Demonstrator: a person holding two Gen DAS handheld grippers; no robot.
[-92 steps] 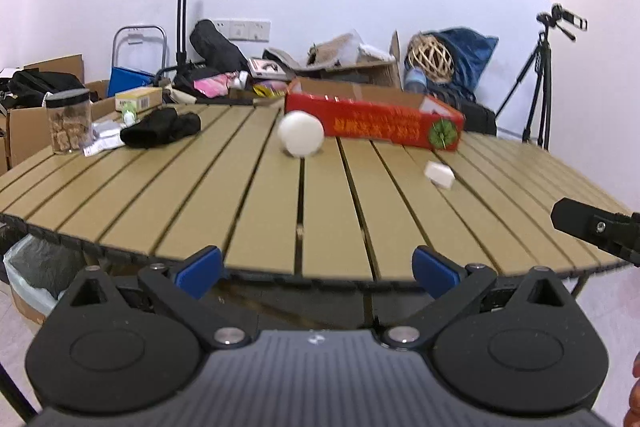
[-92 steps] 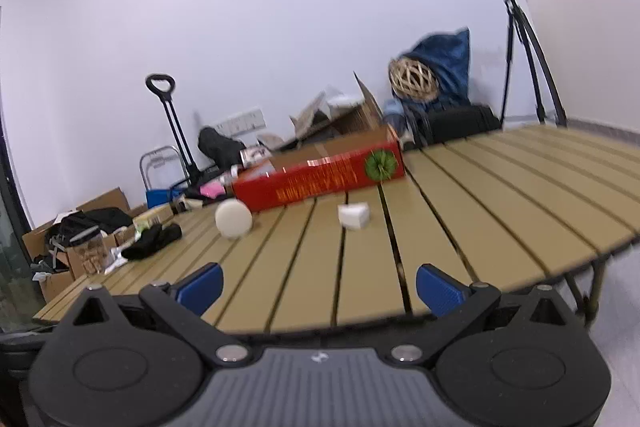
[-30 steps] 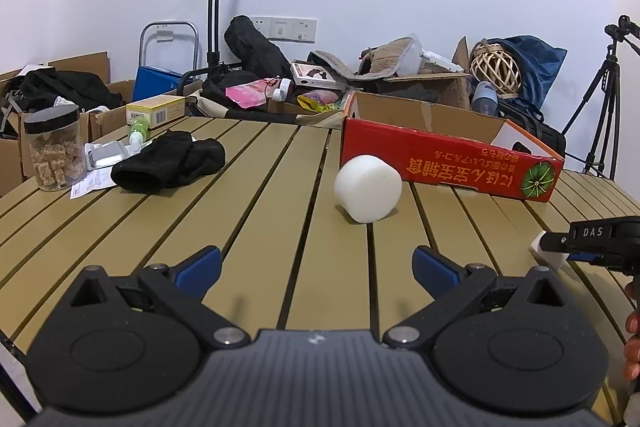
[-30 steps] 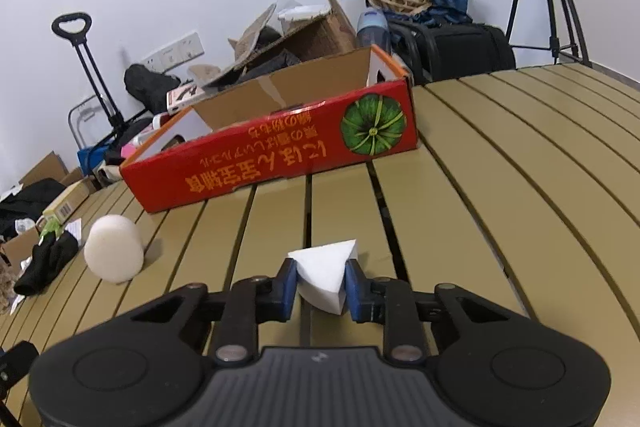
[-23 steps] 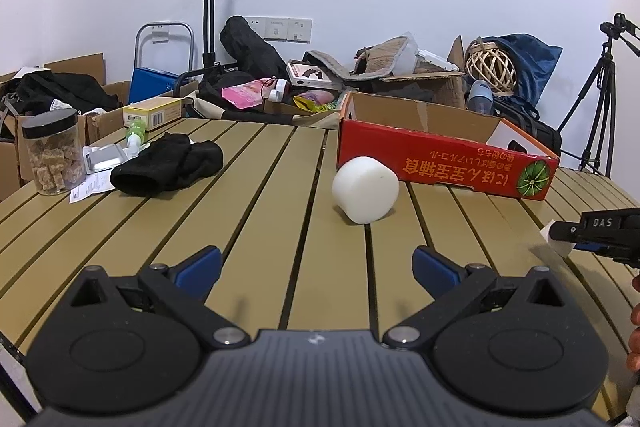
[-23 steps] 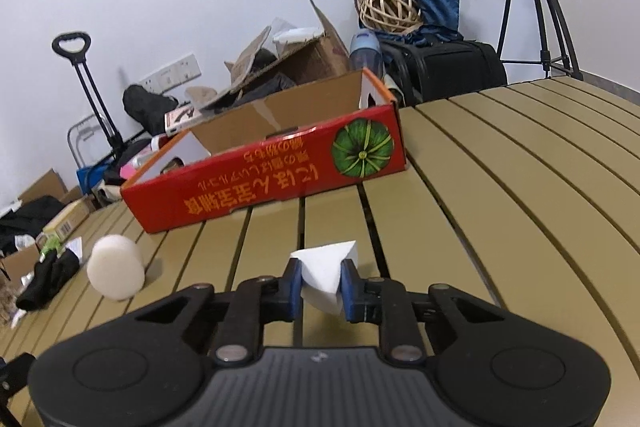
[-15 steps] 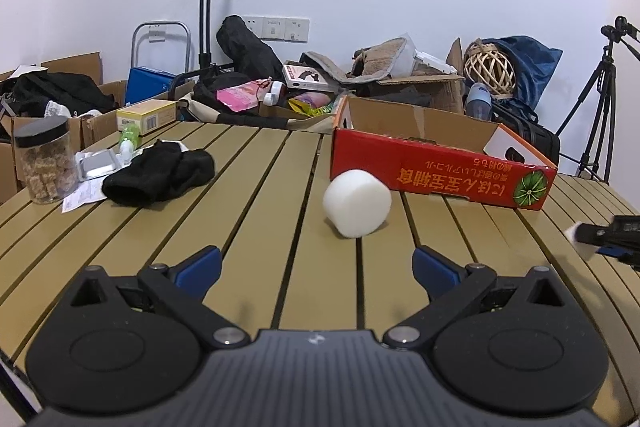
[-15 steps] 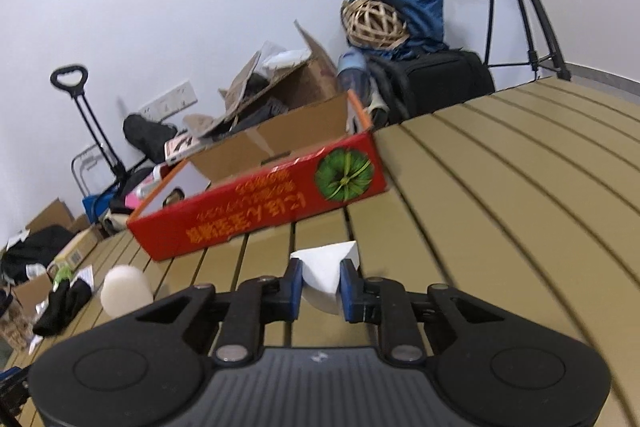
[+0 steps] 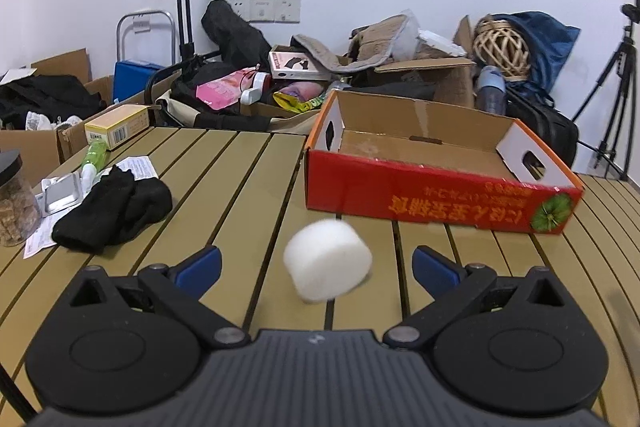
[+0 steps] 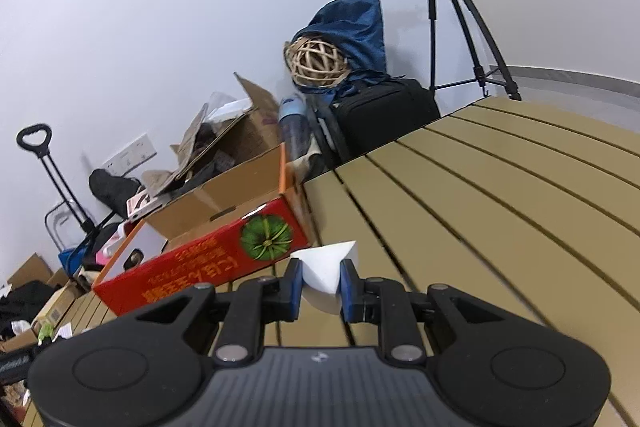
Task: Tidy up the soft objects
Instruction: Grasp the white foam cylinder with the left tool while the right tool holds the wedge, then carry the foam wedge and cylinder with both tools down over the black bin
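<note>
Left wrist view, read from left to right. At the 9 o'clock edge a jar [image 9: 14, 197] with a black lid is seen on the slatted wooden table [image 9: 224, 195], filled with brown pieces. Just right of it a foil blister pack [image 9: 60, 193] and a printed leaflet [image 9: 136, 167] lie flat, with a bundle of black cloth [image 9: 114, 213] resting partly on them. Behind these, towards 10 o'clock, a yellow carton [image 9: 118, 125] sits at the table's far edge. In the foreground the left gripper [image 9: 316, 265] is seen with its jaws spread wide and nothing pressed by them. Between the blue fingertips [image 9: 200, 265], slightly right of centre, a white foam cylinder [image 9: 328, 259] lies on its side on the table, apart from both pads. Towards 2 o'clock an open red cardboard box [image 9: 432, 193] with a pumpkin picture stands on the table; nothing is seen inside it. Behind the table a clutter of bags and boxes is piled along the wall.

Right wrist view, left to right. The red box [image 10: 208, 259] is seen at 9 o'clock. At the centre the right gripper [image 10: 320, 285] is closed on a white foam wedge [image 10: 326, 273], which is squeezed between both blue pads and is held clear of the table [image 10: 500, 207]. A tripod [image 10: 448, 7] stands at 1 o'clock.
</note>
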